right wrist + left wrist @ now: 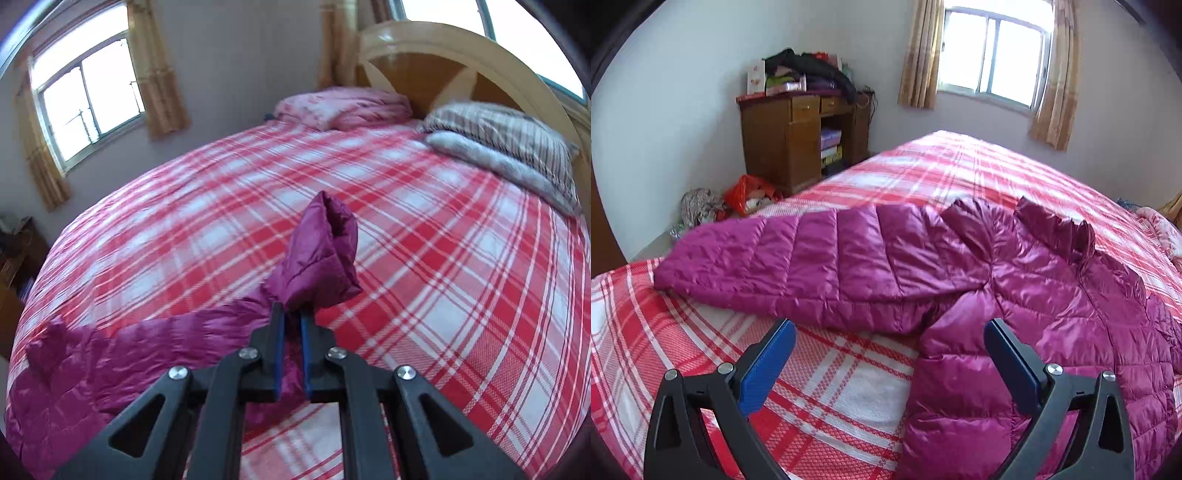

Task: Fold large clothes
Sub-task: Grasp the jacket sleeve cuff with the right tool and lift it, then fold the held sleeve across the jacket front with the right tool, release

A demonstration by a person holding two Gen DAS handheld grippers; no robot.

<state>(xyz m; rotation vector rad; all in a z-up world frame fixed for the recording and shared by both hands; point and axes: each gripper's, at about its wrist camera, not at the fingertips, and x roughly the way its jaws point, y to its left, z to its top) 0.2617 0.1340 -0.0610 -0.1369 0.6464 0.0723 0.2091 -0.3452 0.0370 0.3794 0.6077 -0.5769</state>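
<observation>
A magenta quilted puffer jacket (1015, 295) lies spread on the red-and-white plaid bed (831, 387), one sleeve (783, 262) stretched out to the left. My left gripper (890, 332) is open and empty, hovering above the jacket's lower edge and the armpit area. In the right wrist view my right gripper (291, 314) is shut on the cuff end of the other sleeve (321, 254) and holds it lifted above the bed; the jacket body (92, 373) trails to the lower left.
A wooden cabinet (801, 144) piled with clothes stands by the far wall, with bags (750, 192) on the floor beside it. Pillows (502, 144) and a folded pink blanket (343, 107) lie at the headboard (443, 48). Curtained windows (993, 55) are behind.
</observation>
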